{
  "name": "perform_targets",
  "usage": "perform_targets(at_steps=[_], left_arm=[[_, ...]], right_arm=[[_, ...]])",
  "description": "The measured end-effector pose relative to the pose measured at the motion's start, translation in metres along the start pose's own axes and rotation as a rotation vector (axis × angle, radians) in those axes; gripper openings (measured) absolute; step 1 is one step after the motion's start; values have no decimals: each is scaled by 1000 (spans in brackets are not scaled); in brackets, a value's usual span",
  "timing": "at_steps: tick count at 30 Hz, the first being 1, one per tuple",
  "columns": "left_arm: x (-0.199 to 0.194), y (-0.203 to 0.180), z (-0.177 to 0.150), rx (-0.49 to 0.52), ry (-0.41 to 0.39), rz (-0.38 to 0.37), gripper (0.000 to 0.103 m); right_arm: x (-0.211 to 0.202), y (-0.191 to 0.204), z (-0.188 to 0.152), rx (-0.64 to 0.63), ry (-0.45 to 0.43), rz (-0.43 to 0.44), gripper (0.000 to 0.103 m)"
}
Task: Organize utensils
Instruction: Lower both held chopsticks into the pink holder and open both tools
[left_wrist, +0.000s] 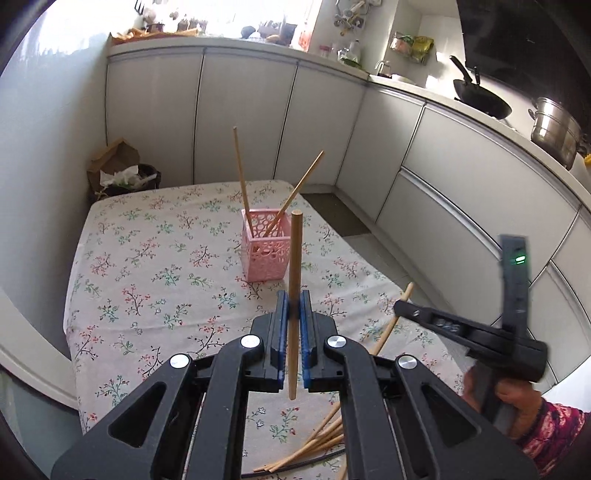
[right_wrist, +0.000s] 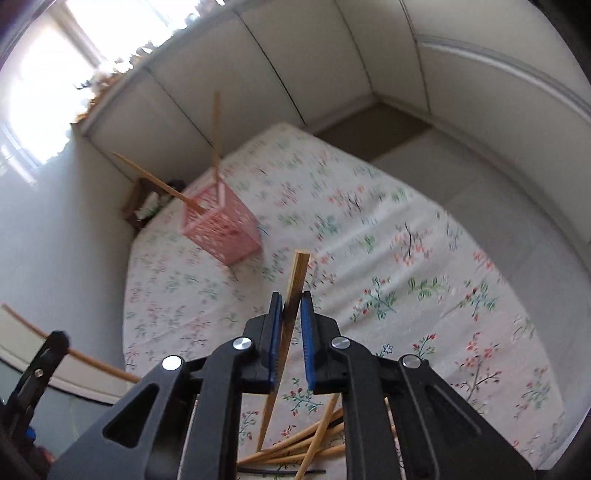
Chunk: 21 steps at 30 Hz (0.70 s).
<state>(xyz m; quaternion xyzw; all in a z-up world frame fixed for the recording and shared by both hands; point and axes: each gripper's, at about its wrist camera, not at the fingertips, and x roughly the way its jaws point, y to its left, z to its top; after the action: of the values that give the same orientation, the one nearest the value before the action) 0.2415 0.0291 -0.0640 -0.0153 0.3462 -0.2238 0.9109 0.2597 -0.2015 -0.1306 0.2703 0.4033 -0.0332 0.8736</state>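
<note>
We hold a round light-wood chopstick (left_wrist: 295, 280) clamped upright in our left gripper (left_wrist: 294, 310). The pink perforated plastic basket (left_wrist: 264, 251) stands on the floral tablecloth (left_wrist: 147, 258) at twelve o'clock, just beyond its tip. Our right gripper (right_wrist: 293, 314) pinches a square bamboo chopstick (right_wrist: 295, 291), with the basket farther off at eleven o'clock. We judge the left hand nearer, its stick's long axis already near vertical for dropping in.

We find no readable text, label, brand or number in either view, the packets on the far kitchen shelf (left_wrist: 413, 46) too small and blurred for us to read.
</note>
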Motion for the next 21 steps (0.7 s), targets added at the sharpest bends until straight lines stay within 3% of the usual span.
perform_targets(at_steps=[9, 21], left_arm=[[-21, -24, 13, 28, -35, 22, 5], [-28, -39, 44, 56, -98, 47, 5]], right_arm=[[-67, 34, 18, -129, -137, 36, 9], [-113, 54, 61, -175, -273, 40, 9]])
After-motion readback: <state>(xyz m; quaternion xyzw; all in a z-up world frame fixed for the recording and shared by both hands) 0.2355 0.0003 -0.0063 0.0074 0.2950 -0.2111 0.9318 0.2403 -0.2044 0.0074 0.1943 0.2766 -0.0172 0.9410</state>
